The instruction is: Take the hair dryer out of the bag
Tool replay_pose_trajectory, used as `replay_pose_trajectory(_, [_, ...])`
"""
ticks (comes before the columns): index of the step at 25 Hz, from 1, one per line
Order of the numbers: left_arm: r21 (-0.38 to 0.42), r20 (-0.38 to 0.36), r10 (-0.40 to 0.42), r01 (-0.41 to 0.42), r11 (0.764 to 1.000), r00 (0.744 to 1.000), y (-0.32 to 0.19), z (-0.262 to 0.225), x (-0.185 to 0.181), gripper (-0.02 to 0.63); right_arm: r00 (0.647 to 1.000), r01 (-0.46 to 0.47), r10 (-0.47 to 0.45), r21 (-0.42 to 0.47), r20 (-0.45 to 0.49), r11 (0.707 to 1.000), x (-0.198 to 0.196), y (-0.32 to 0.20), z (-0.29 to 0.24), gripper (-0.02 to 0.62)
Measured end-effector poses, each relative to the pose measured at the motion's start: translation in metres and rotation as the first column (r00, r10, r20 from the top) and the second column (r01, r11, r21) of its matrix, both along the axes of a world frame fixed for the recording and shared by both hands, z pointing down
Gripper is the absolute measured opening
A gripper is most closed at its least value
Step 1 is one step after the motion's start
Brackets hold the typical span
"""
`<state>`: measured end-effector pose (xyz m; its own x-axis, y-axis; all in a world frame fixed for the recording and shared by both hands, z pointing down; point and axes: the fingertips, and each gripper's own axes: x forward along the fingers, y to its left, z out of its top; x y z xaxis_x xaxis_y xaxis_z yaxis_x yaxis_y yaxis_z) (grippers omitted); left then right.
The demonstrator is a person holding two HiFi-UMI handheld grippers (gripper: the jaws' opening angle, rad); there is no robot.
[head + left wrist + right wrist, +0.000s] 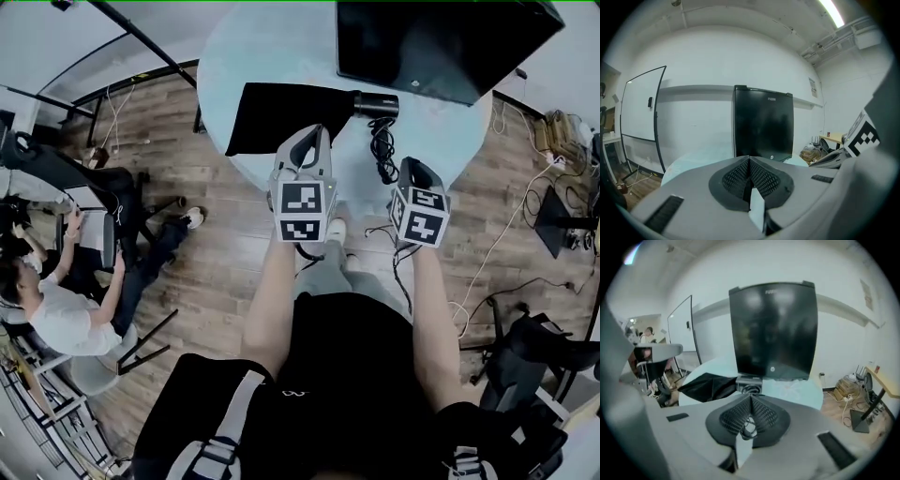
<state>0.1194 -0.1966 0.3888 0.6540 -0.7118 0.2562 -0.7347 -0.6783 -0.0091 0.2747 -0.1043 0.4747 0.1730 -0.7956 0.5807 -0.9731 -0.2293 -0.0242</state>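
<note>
Black fabric bag (281, 117), one only, lies flat on the single round pale table (253, 47). One black hair dryer (375, 103) lies at its 3 o'clock end, and its coiled black cord (382, 155) runs toward 6. One black monitor (441, 42) stands at 1 o'clock. Two grippers hover at 6 o'clock, the left gripper (314, 136) and the right gripper (417, 169), each with its jaws pressed together.

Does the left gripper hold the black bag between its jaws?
No, the left gripper has its jaws shut on nothing; the black bag lies on the table.
</note>
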Motion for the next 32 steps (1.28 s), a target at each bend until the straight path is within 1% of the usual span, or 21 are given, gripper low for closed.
replay_pose_trajectory(3, [0.058,-0.028,0.002,-0.001,0.998,1.0,0.027,-0.032,0.012,0.014,0.999,0.018,-0.022,0.161,0.024,0.987,0.002,0.005,-0.051,0.006])
replay_pose_trajectory(5, [0.096,-0.046,0.001,0.003,0.995,0.999,0.043,-0.052,0.017,0.012,0.998,0.046,-0.057,0.252,0.036,0.967,0.001,0.01,-0.083,0.005])
replay_pose_trajectory(8, [0.134,-0.08,0.008,0.003,0.991,0.997,0.065,-0.078,0.021,0.014,0.994,0.075,-0.097,0.363,0.045,0.929,-0.004,0.021,-0.127,0.005])
replay_pose_trajectory(10, [0.147,-0.103,0.009,0.007,0.989,0.995,0.077,-0.091,0.022,0.012,0.991,0.101,-0.128,0.434,0.033,0.895,-0.012,0.031,-0.154,0.005])
replay_pose_trajectory(13, [0.15,-0.144,0.007,0.015,0.989,0.989,0.092,-0.105,0.024,0.012,0.984,0.14,-0.179,0.554,0.018,0.821,-0.022,0.049,-0.193,0.003])
replay_pose_trajectory(15, [0.152,-0.182,0.014,0.014,0.988,0.983,0.102,-0.116,0.028,0.012,0.979,0.151,-0.202,0.61,0.015,0.778,-0.025,0.06,-0.214,0.003])
replay_pose_trajectory(16, [0.157,-0.197,0.016,0.015,0.987,0.98,0.107,-0.122,0.03,0.012,0.978,0.157,-0.21,0.626,0.011,0.764,-0.026,0.064,-0.222,0.003])
replay_pose_trajectory(17, [0.164,-0.207,0.017,0.018,0.986,0.978,0.111,-0.127,0.032,0.012,0.976,0.165,-0.217,0.634,0.005,0.756,-0.026,0.066,-0.228,0.003])
replay_pose_trajectory(22, [0.2,-0.212,0.039,0.004,0.98,0.976,0.128,-0.139,0.045,0.012,0.972,0.193,-0.236,0.636,-0.017,0.747,-0.026,0.074,-0.238,0.003])
replay_pose_trajectory(27, [0.217,-0.2,0.041,0.004,0.976,0.979,0.13,-0.144,0.051,0.012,0.969,0.214,-0.246,0.636,-0.04,0.741,-0.026,0.076,-0.243,0.003])
replay_pose_trajectory(32, [0.227,-0.203,0.043,0.004,0.974,0.978,0.126,-0.148,0.053,0.012,0.968,0.225,-0.245,0.638,-0.059,0.736,-0.026,0.075,-0.246,0.003])
